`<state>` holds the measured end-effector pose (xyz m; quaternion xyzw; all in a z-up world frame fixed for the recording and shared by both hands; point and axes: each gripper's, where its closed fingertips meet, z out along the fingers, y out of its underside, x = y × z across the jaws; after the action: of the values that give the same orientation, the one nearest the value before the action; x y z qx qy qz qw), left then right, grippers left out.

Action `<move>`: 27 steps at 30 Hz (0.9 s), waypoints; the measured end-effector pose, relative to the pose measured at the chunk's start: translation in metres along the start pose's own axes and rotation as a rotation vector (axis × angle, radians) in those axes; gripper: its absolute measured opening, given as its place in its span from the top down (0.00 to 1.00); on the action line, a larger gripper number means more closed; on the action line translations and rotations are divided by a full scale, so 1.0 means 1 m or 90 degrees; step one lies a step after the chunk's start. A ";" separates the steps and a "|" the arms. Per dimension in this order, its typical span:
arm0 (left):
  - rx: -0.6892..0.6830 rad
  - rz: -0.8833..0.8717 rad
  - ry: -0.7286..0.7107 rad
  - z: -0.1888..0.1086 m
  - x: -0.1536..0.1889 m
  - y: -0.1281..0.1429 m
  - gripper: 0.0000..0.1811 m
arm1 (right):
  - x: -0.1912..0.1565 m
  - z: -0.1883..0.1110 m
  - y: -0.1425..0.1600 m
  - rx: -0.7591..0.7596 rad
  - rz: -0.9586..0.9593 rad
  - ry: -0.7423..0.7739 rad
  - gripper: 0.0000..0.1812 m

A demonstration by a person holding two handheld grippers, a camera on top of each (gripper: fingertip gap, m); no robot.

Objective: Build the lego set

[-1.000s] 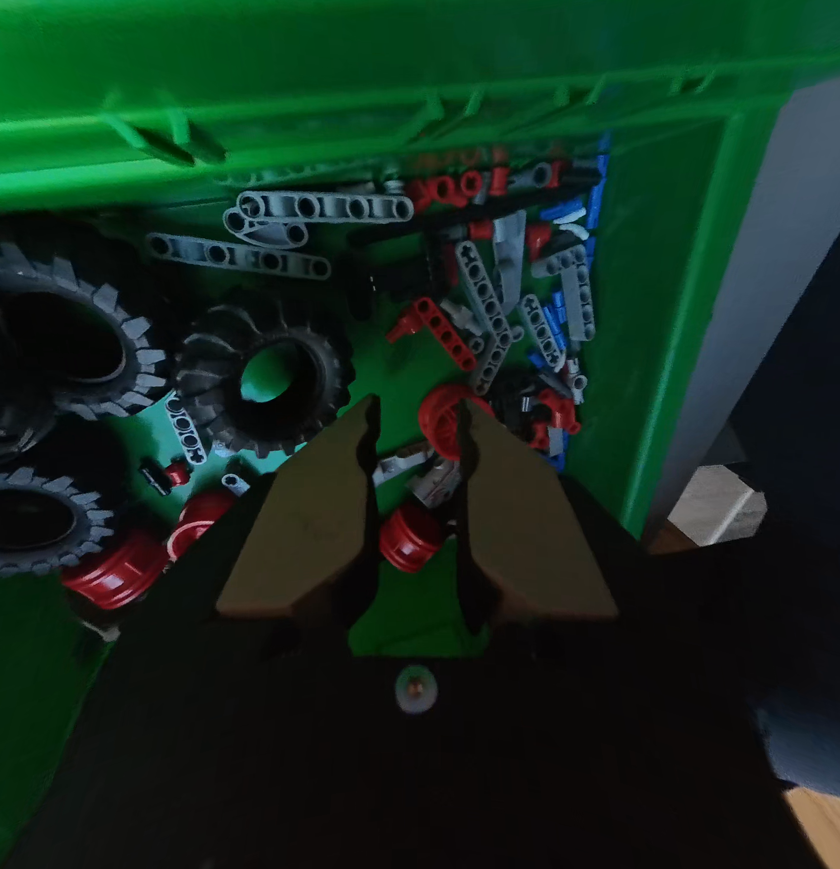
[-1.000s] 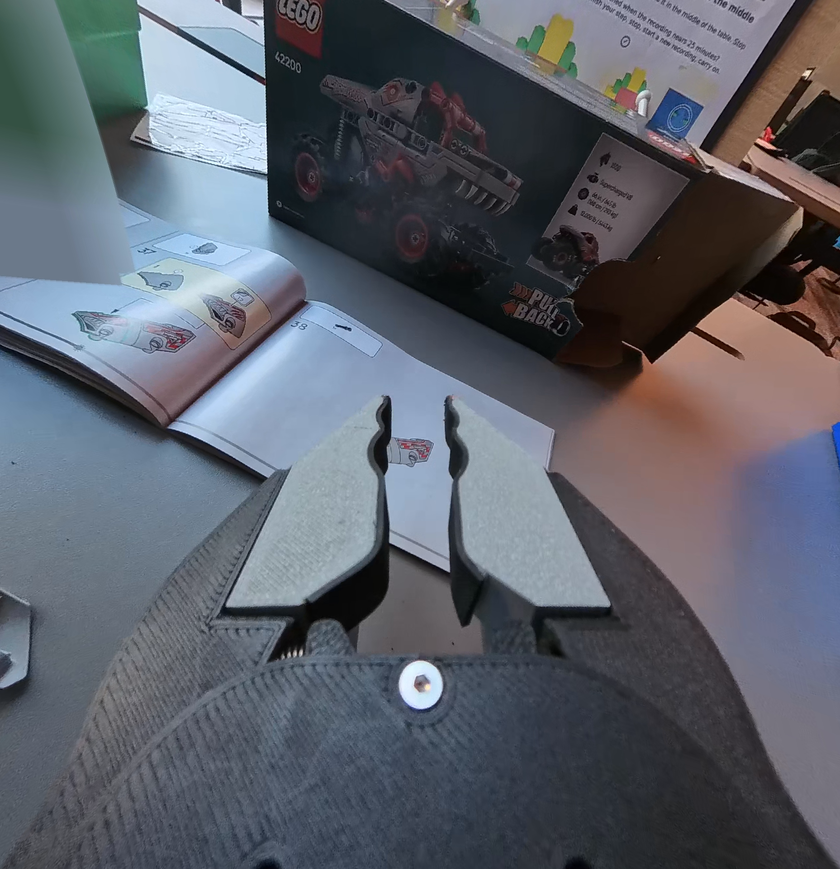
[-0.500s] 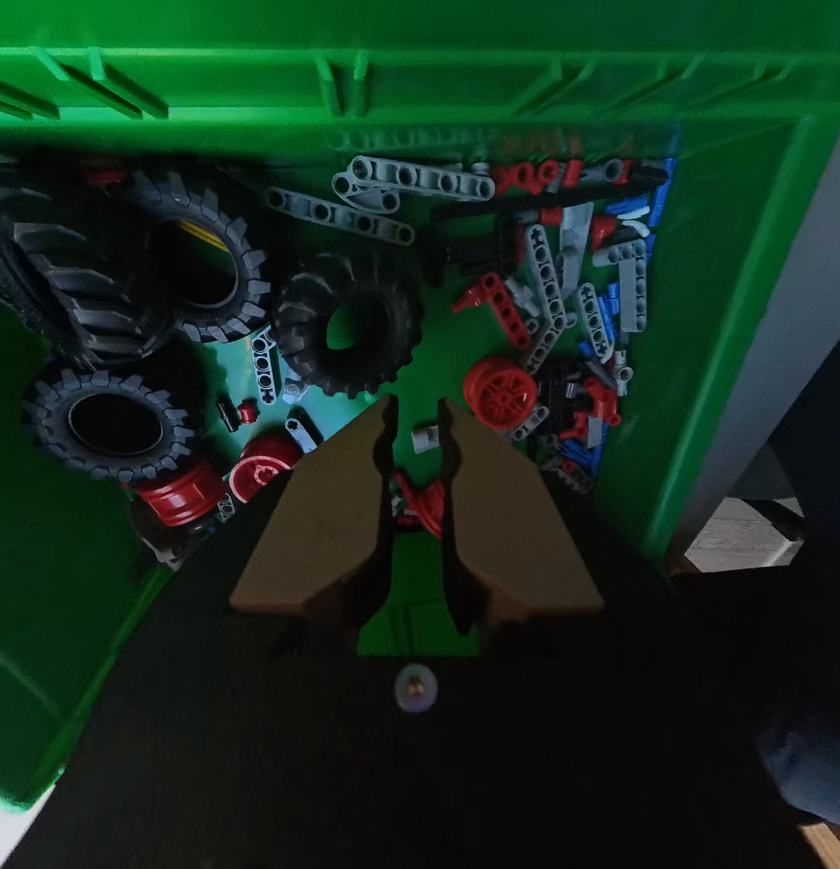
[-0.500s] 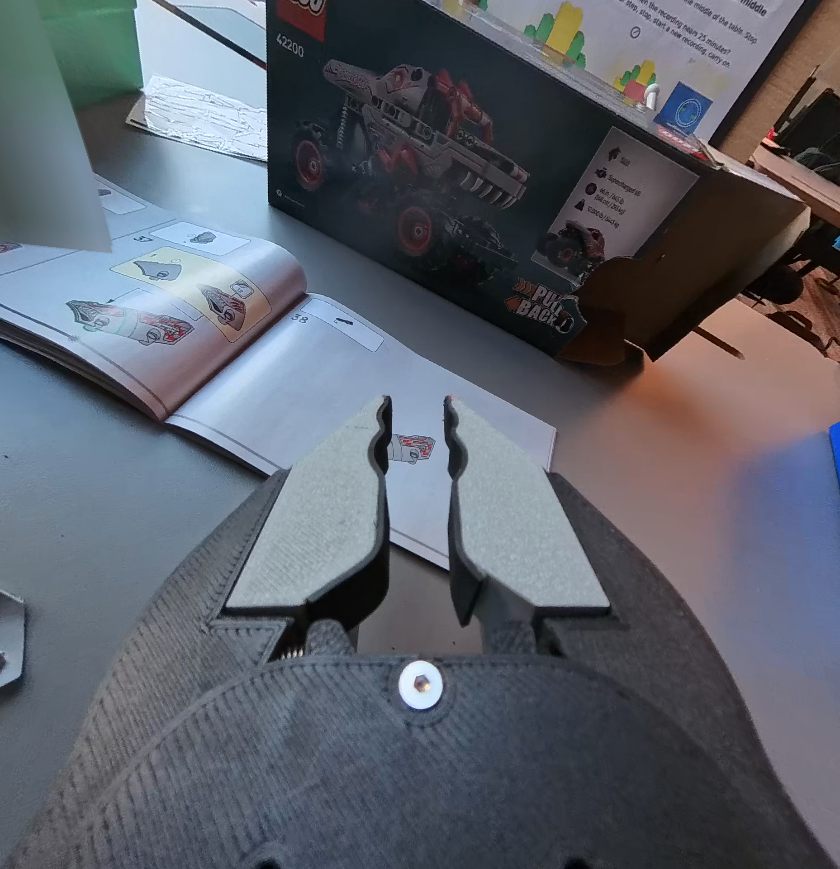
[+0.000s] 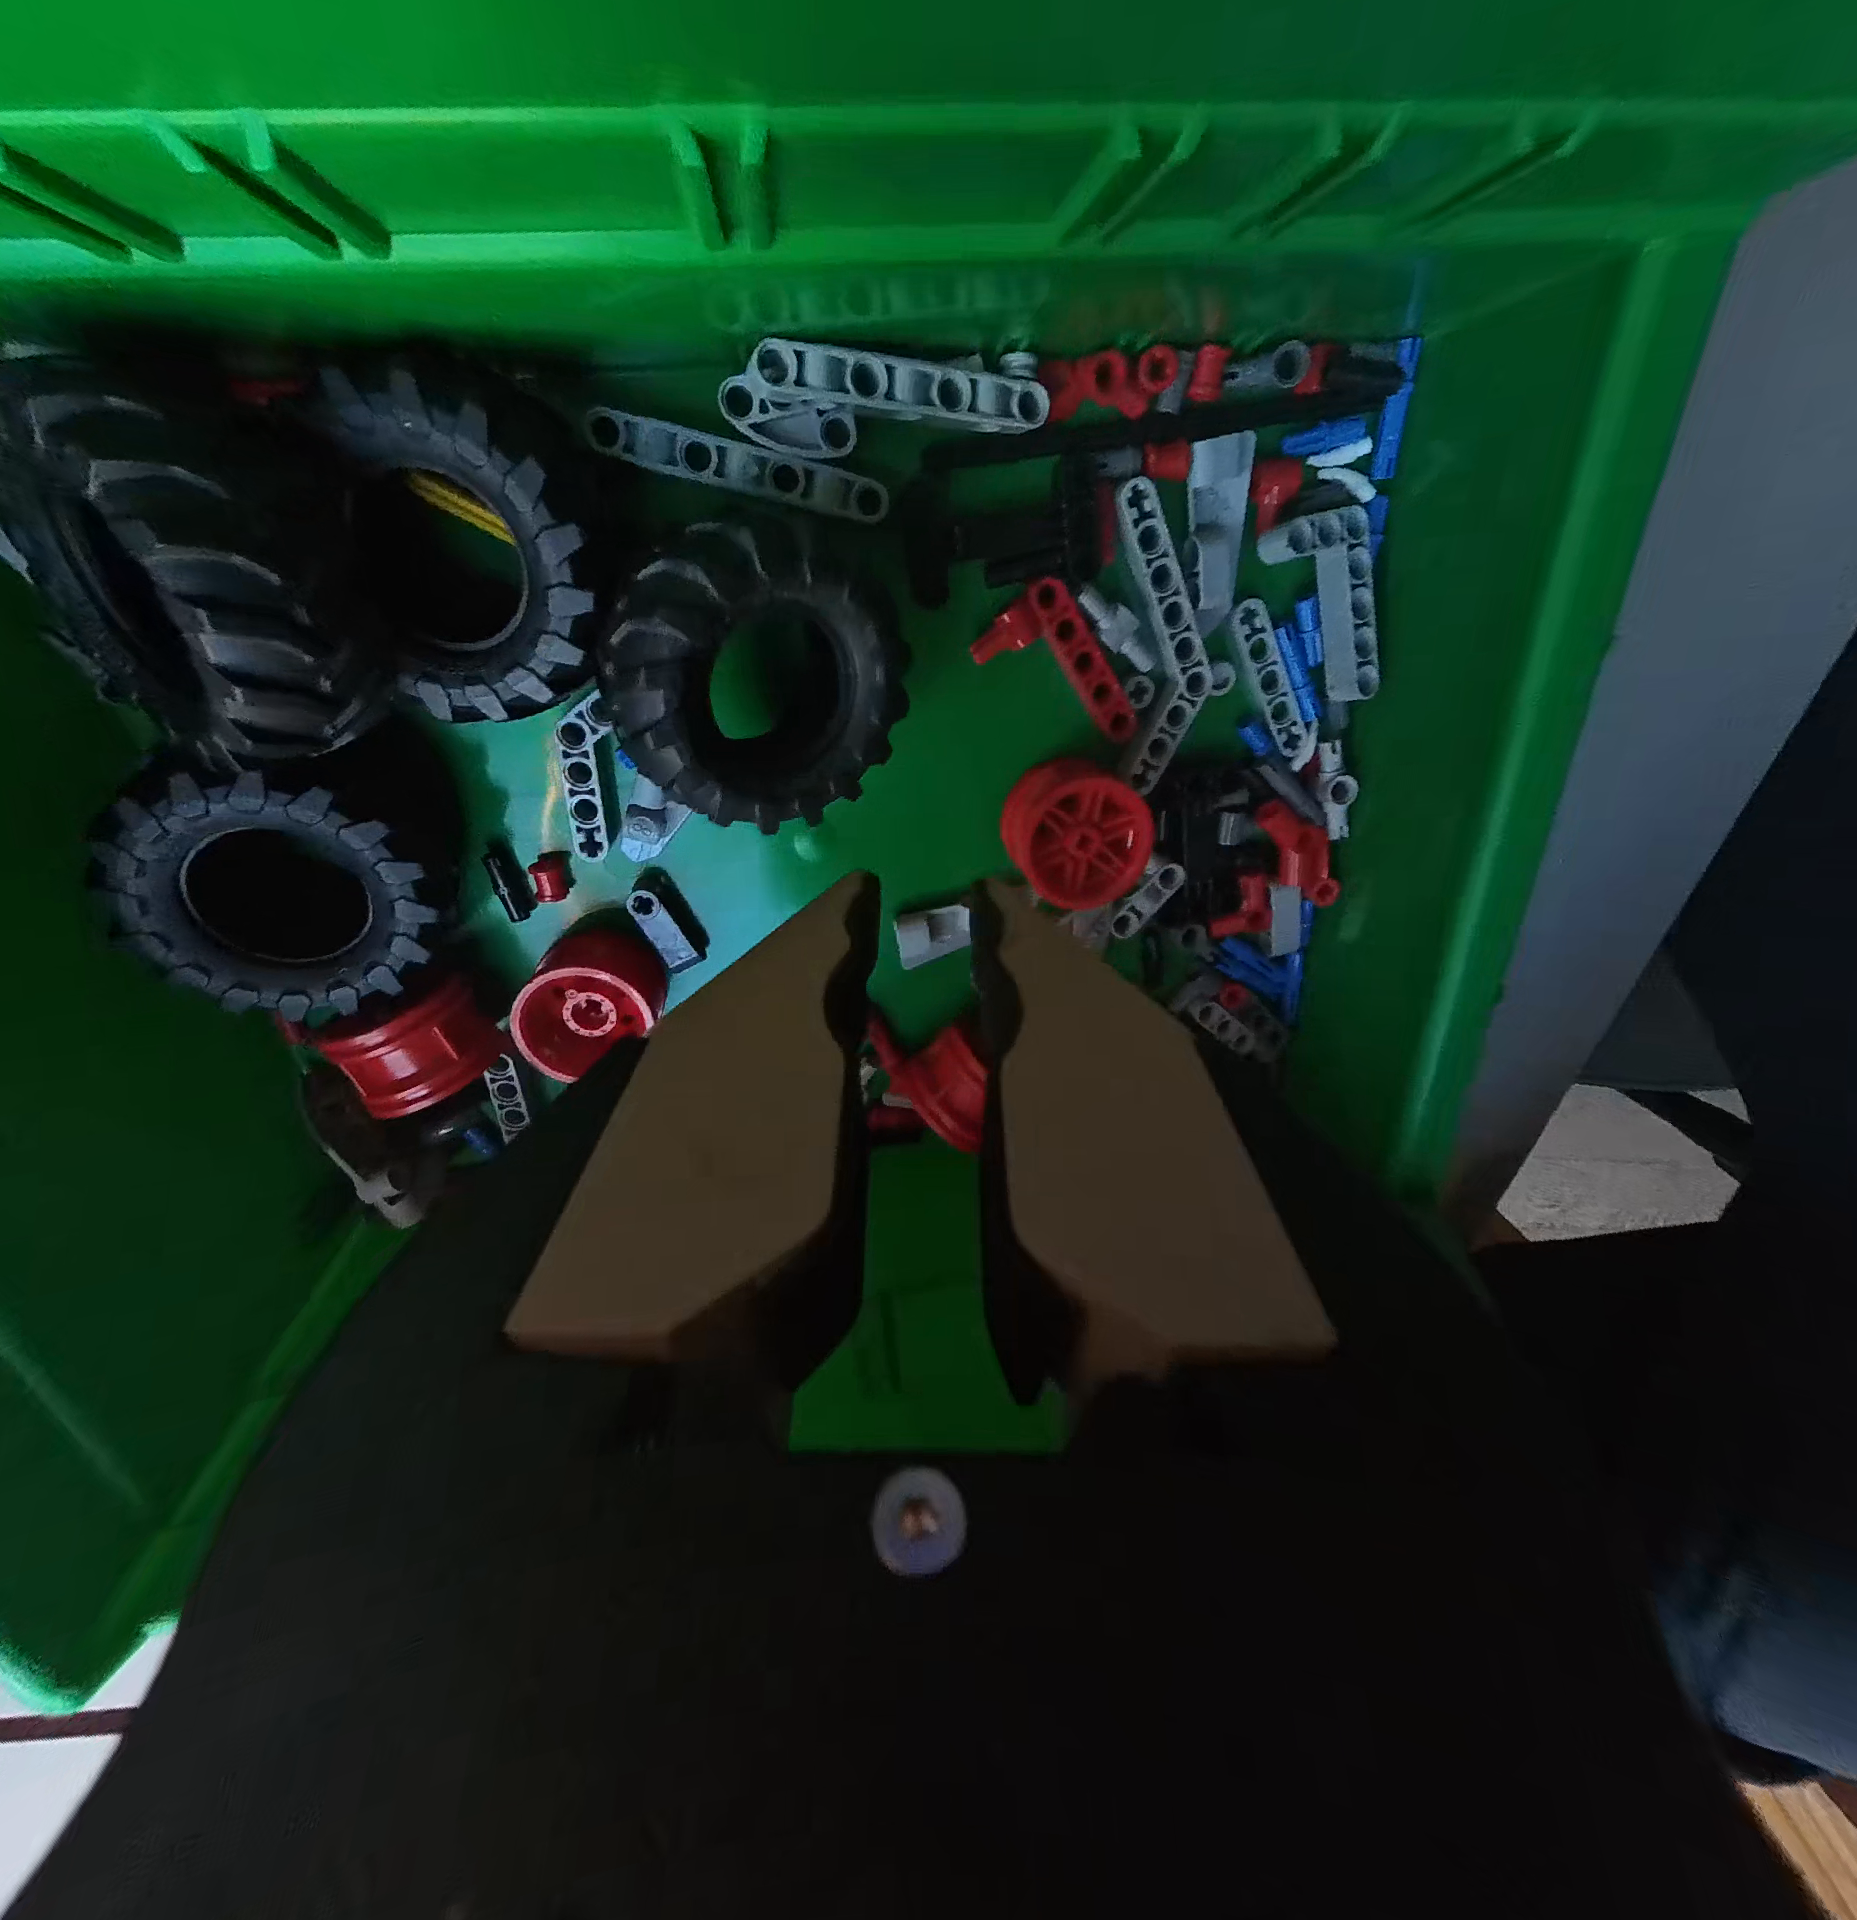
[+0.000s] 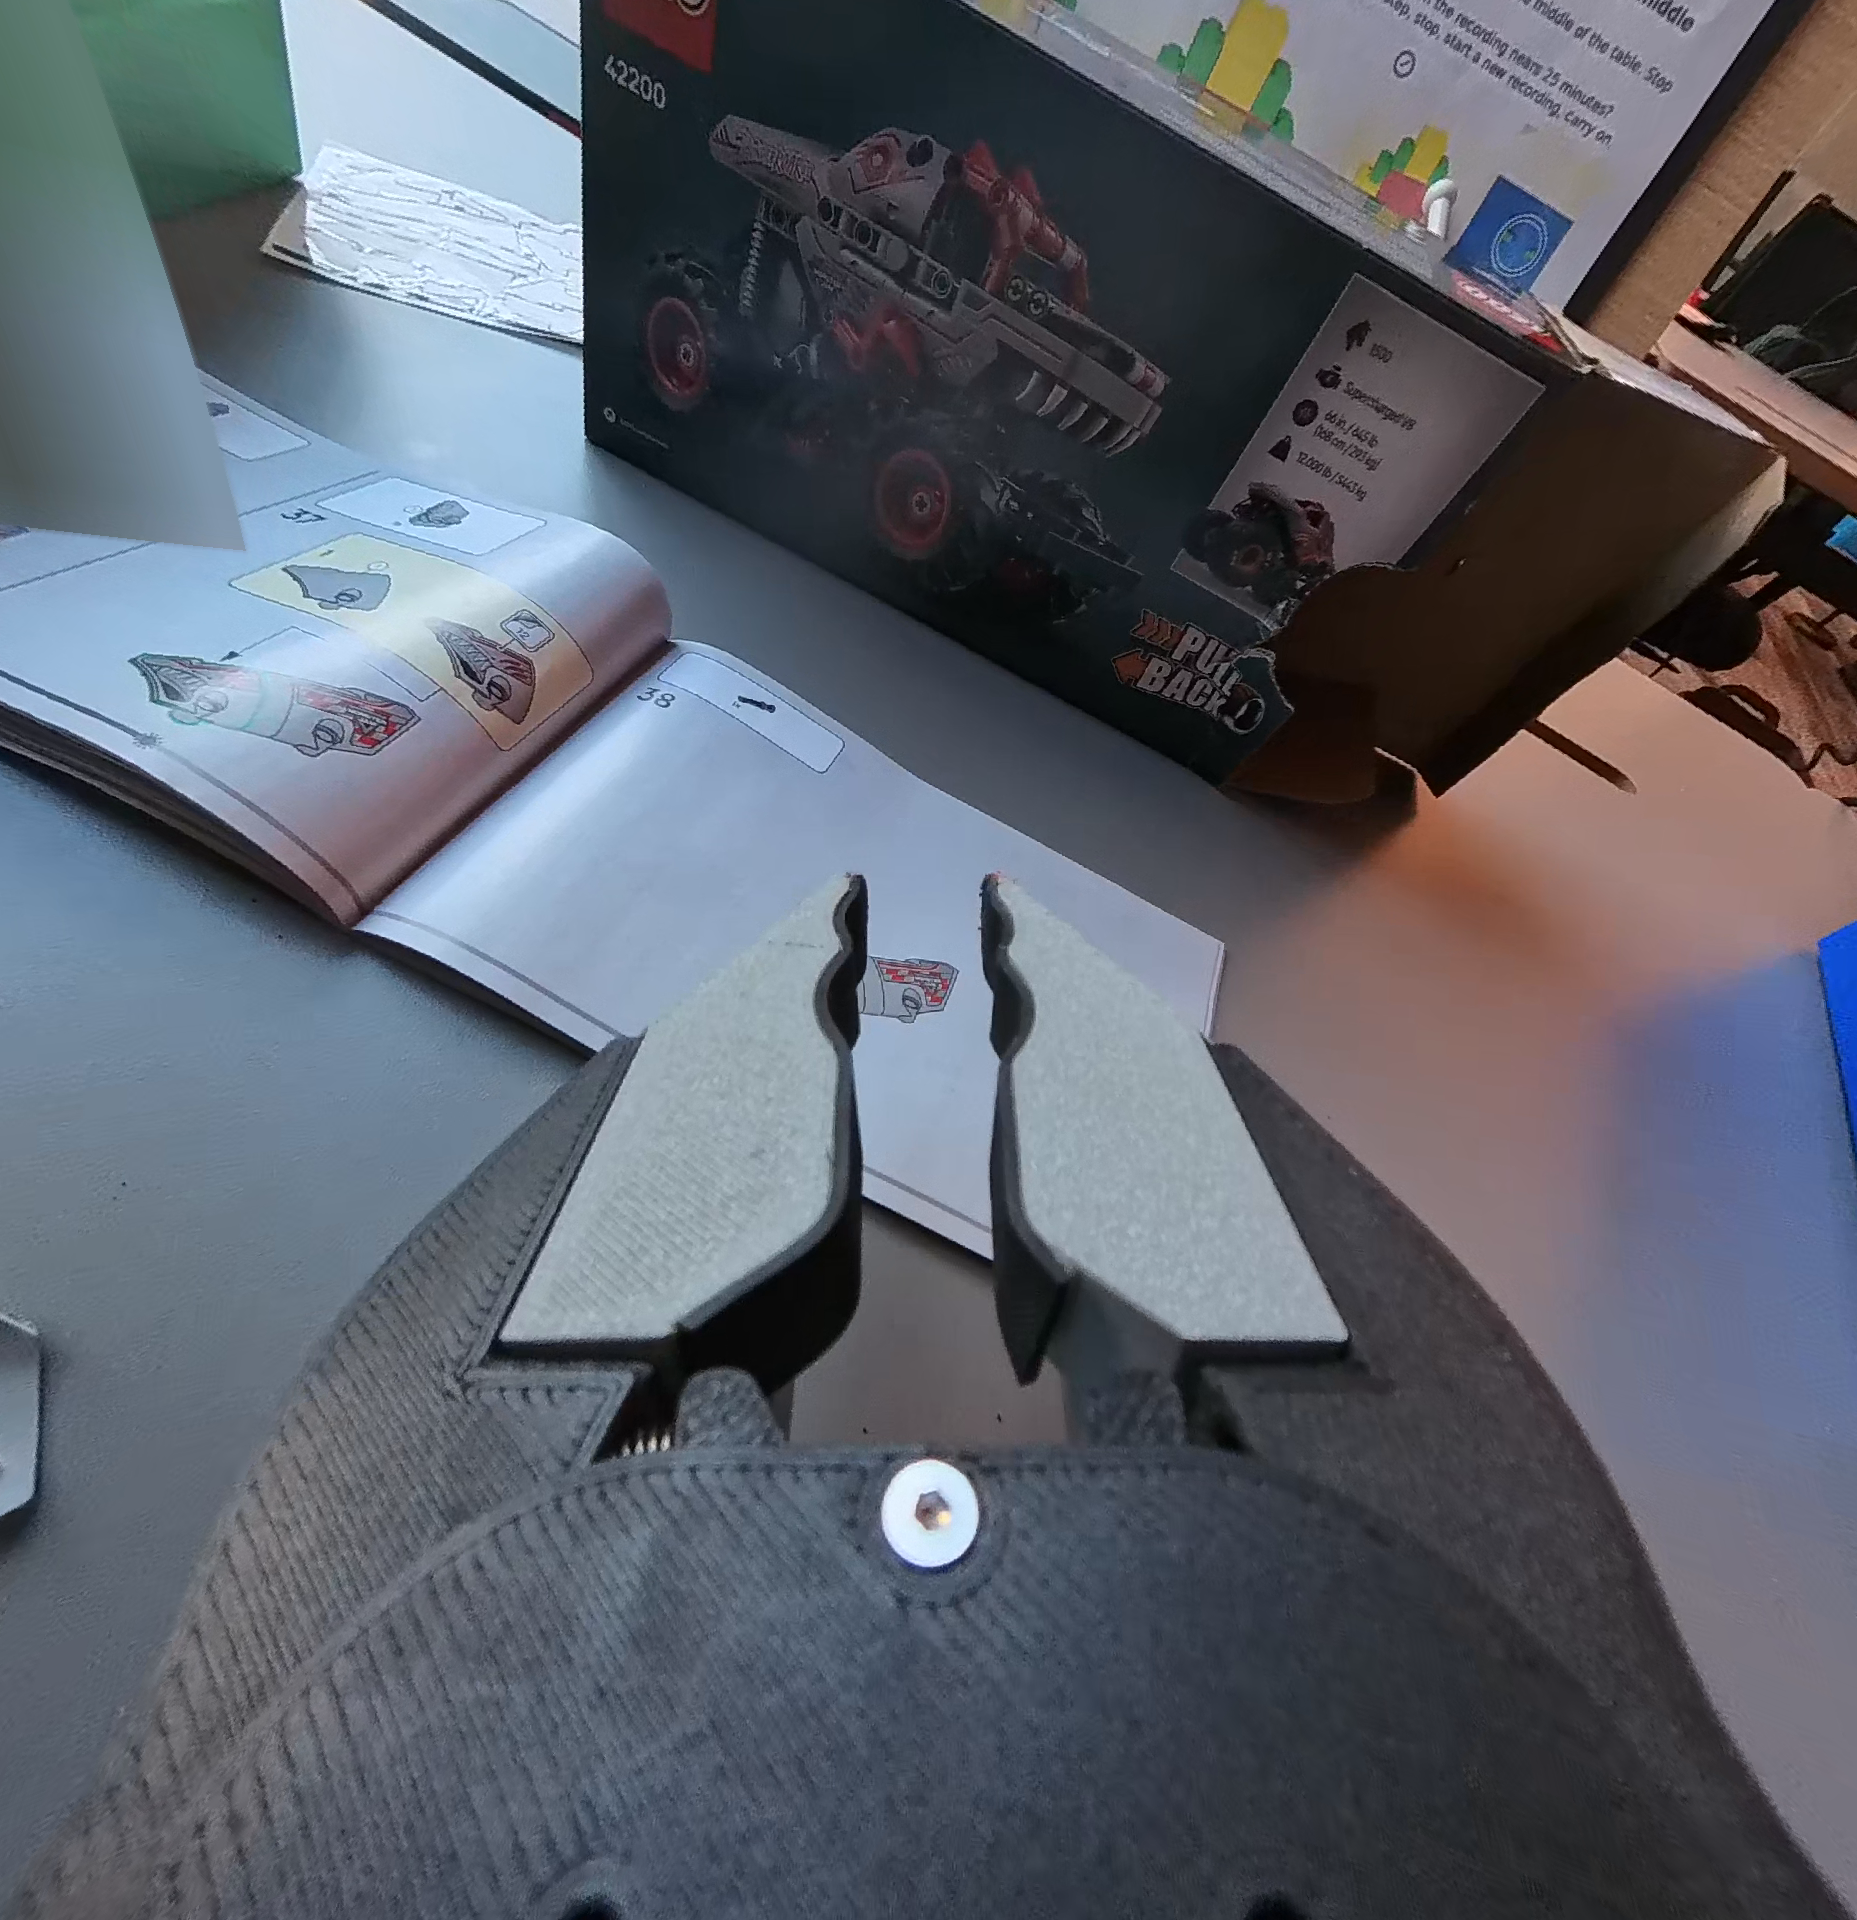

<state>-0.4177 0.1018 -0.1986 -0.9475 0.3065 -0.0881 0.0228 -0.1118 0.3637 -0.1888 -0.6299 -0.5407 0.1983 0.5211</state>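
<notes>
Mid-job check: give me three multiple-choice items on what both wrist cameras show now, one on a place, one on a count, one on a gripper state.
1. Where do the loose bricks lie?
A. in the green plastic bin
B. on the open instruction booklet
C. inside the dark cardboard set box

2. How many black rubber tyres show in the bin?
A. two
B. four
C. six

3. The right gripper is:
A. shut on a brick
B. open, empty
C. shut on a page

Answers: 1 A, beams and tyres cover the bin floor; 2 B, four treaded rings show; 3 B, the page shows through the gap between its fingers.
</notes>
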 end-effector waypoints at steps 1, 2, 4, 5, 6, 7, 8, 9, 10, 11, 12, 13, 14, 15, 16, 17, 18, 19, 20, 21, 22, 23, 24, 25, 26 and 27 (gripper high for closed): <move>0.001 -0.001 -0.001 -0.001 0.000 0.000 0.92 | 0.000 0.000 0.000 0.000 0.000 0.001 0.90; 0.002 -0.001 -0.001 -0.001 0.000 0.000 0.90 | 0.000 0.000 0.000 0.002 0.001 0.001 0.90; 0.004 0.000 -0.007 -0.003 0.000 0.001 0.92 | 0.001 -0.001 -0.001 0.005 0.002 0.002 0.90; 0.007 0.000 -0.008 -0.004 0.000 0.001 0.92 | 0.001 -0.001 -0.001 0.006 0.003 0.001 0.90; 0.010 -0.001 -0.009 -0.005 0.001 0.000 0.92 | 0.001 -0.001 -0.001 0.006 0.004 0.000 0.90; 0.012 -0.001 -0.011 -0.007 0.001 0.000 0.92 | 0.001 -0.001 -0.001 0.007 0.005 0.000 0.90; 0.013 -0.001 -0.013 -0.008 0.001 0.000 0.92 | 0.001 -0.001 -0.002 0.008 0.005 0.000 0.90; 0.015 -0.001 -0.015 -0.009 0.001 0.001 0.92 | 0.001 -0.001 -0.002 0.008 0.004 -0.001 0.90; 0.016 -0.001 -0.018 -0.010 0.001 0.001 0.92 | 0.000 -0.001 -0.001 0.007 0.004 -0.001 0.90; 0.018 -0.002 -0.020 -0.010 0.000 0.001 0.92 | 0.000 -0.001 -0.001 0.006 0.003 0.000 0.90; 0.021 -0.003 -0.022 -0.012 0.000 0.001 0.92 | 0.000 -0.001 -0.001 0.005 0.001 0.000 0.90; 0.023 -0.003 -0.022 -0.012 0.000 0.000 0.92 | 0.000 -0.001 -0.001 0.006 0.000 0.001 0.90; 0.026 -0.003 -0.022 -0.013 0.000 0.000 0.92 | 0.000 -0.001 -0.002 0.006 0.000 0.002 0.90; 0.027 -0.004 -0.023 -0.013 -0.001 0.000 0.92 | 0.001 -0.001 -0.002 0.005 -0.001 0.004 0.90; 0.027 -0.004 -0.024 -0.013 -0.001 0.000 0.92 | 0.000 -0.002 -0.002 0.006 -0.001 0.004 0.90; 0.026 -0.003 -0.024 -0.012 -0.001 0.000 0.92 | -0.001 -0.002 -0.003 0.009 -0.002 0.002 0.90; 0.023 -0.002 -0.027 -0.012 -0.002 0.000 0.92 | -0.002 -0.003 -0.004 0.013 -0.005 -0.001 0.90; 0.022 -0.003 -0.031 -0.012 -0.003 0.001 0.92 | -0.004 -0.003 -0.005 0.017 -0.010 -0.003 0.90; 0.024 -0.003 -0.035 -0.013 -0.003 0.001 0.92 | -0.006 -0.005 -0.006 0.021 -0.017 -0.006 0.89; 0.030 -0.001 -0.036 -0.015 -0.003 0.000 0.92 | -0.010 -0.006 -0.008 0.027 -0.028 -0.011 0.89; 0.037 0.000 -0.039 -0.017 -0.003 -0.001 0.92 | -0.015 -0.008 -0.010 0.034 -0.042 -0.017 0.89; 0.045 -0.001 -0.043 -0.019 -0.003 -0.003 0.92 | -0.021 -0.011 -0.013 0.042 -0.062 -0.024 0.88; 0.054 -0.005 -0.047 -0.022 -0.004 -0.004 0.92 | -0.029 -0.014 -0.015 0.051 -0.085 -0.031 0.88; 0.063 -0.011 -0.051 -0.024 -0.005 -0.006 0.92 | -0.036 -0.017 -0.017 0.058 -0.107 -0.040 0.87; 0.071 -0.019 -0.055 -0.026 -0.006 -0.008 0.93 | -0.044 -0.020 -0.019 0.065 -0.130 -0.048 0.87; 0.080 -0.027 -0.061 -0.028 -0.007 -0.010 0.93 | -0.050 -0.022 -0.019 0.069 -0.149 -0.054 0.87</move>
<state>-0.4232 0.1141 -0.1713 -0.9535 0.2790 -0.0622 0.0952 -0.1198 0.3066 -0.1797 -0.5245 -0.6207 0.1914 0.5505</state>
